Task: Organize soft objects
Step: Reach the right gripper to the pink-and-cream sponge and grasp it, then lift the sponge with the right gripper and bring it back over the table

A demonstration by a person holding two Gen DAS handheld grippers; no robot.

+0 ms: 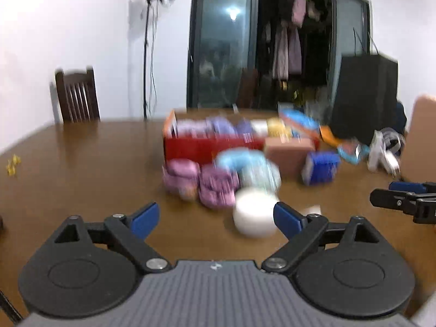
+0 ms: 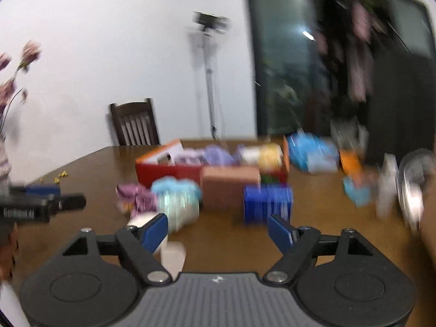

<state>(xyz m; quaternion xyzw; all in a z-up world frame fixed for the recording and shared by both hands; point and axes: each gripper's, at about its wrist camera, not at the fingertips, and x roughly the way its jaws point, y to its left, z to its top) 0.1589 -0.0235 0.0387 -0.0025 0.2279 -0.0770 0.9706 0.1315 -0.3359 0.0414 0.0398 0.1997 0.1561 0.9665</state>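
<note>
Several soft packs already fill the red cardboard box (image 1: pixel 207 147) toward the far edge of the brown wooden table (image 1: pixel 81 169). Left out in front, from left: pink and purple bundles (image 1: pixel 201 182), a white roll (image 1: pixel 254 215), a tan block (image 1: pixel 288 155), a blue pack (image 1: pixel 321 167) (all blurred). Left gripper (image 1: pixel 216 219) and right gripper (image 2: pixel 218 234) both spread, empty. A black bag (image 1: pixel 362 95) crowds the far right corner.

Red box (image 1: pixel 207 148), seemingly purple bundles (image 1: pixel 200 181).
</note>
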